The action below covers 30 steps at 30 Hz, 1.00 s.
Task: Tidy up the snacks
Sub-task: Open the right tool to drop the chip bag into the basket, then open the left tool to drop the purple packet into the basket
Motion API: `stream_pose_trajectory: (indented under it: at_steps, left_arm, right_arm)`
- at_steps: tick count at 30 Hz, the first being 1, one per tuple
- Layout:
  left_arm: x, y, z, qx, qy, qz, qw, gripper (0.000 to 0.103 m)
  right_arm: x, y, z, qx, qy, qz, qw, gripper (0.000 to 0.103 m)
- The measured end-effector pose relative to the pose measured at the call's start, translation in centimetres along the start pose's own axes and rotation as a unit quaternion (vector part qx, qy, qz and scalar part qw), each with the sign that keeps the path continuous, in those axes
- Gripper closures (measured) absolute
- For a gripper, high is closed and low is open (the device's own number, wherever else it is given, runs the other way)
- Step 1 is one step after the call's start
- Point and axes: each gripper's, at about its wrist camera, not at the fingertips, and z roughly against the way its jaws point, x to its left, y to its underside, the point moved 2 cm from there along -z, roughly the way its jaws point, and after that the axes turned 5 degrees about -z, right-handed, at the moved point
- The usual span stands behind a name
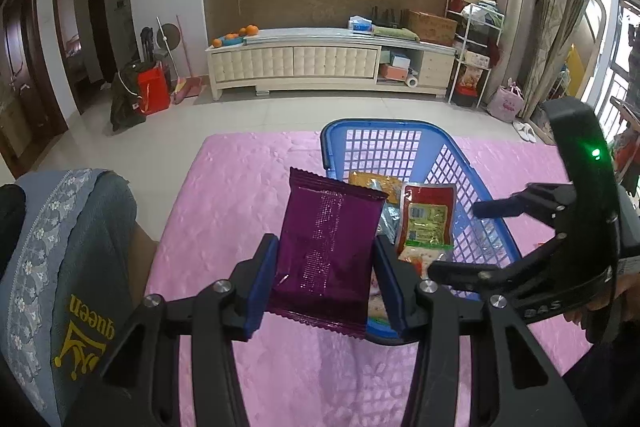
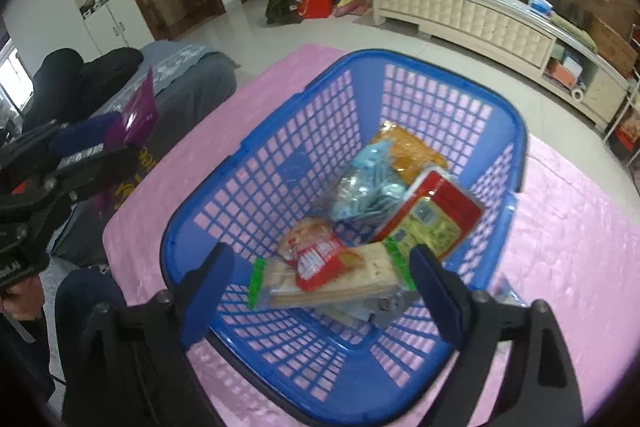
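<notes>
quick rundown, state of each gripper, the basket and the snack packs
left gripper: shut on the purple packet, held upright over the near rim
right gripper: open, nothing between its fingers, above the basket
blue basket: upright on the pink cloth, partly filled
green-edged cracker pack: lying in the basket, free
red packet: leaning on the basket wall

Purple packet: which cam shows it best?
Left wrist. The purple packet fills the centre, its whole face visible, pinched between the left claw pads. Right wrist catches only a corner of it at the left edge, beside the blue basket.
</notes>
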Motion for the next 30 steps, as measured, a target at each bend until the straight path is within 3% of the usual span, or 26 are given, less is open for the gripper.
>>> stream_pose_trajectory:
  at_steps: [13, 25, 30]
  left_arm:
    - [-5.3, -0.9, -0.4, 0.006, 0.040, -0.043, 0.9982, 0.058]
    - [-9.5, -0.9, -3.7, 0.037, 0.074, -0.054, 0.9951, 0.057]
    - [-10.6, -0.9, -4.9, 0.046, 0.077, -0.057, 0.9944, 0.057]
  right_arm:
    - [-3.6, 2.2, 5.1, -0.053, 0.041, -0.043, 0.997, 0.000]
    - [-8.3, 4.9, 8.4, -0.088, 0.104, -0.095, 0.986, 0.000]
    - [-9.3, 5.5, 8.7, -0.090, 0.110, -0.100, 0.985, 0.000]
